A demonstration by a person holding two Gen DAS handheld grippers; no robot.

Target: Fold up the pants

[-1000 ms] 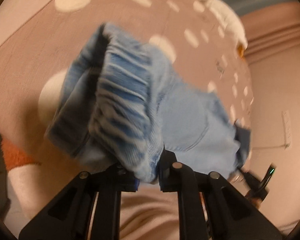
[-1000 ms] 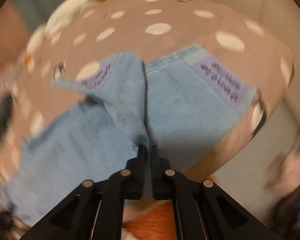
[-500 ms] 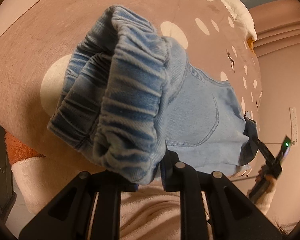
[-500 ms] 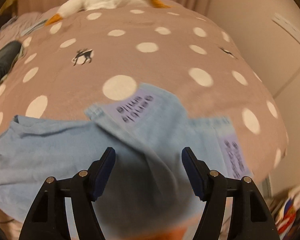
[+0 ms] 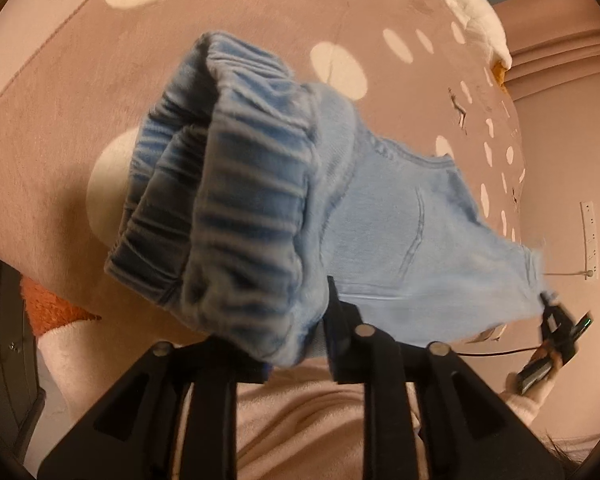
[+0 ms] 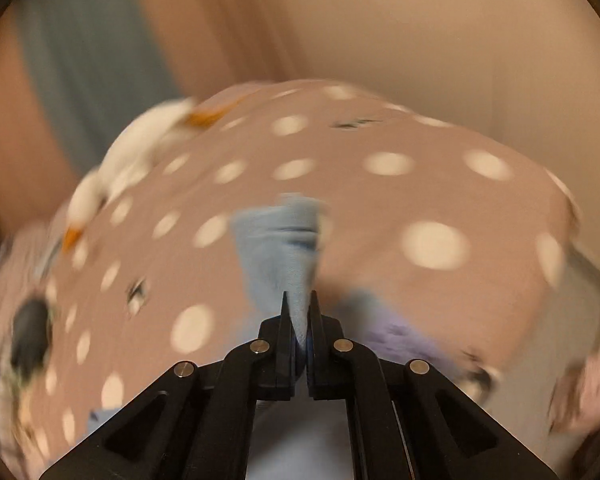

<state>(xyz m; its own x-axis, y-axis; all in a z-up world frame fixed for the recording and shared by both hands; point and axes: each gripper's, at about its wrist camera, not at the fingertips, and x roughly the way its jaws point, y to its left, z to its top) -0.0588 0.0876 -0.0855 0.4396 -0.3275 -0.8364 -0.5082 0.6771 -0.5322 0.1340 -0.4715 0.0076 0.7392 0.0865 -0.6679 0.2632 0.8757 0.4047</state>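
Above the dotted bedspread (image 5: 236, 32), pants (image 5: 400, 240) lifted, still unfolded. Left gripper (image 5: 300, 344) loosening around waistband (image 5: 244, 208); right gripper (image 6: 299, 320) just re-clamped on hem (image 6: 284, 240). All folds left.

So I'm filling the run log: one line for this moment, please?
stage: lifting pants off polka-dot bedspread | left gripper: jaws just easing, waistband bunched between | right gripper: shut on hem
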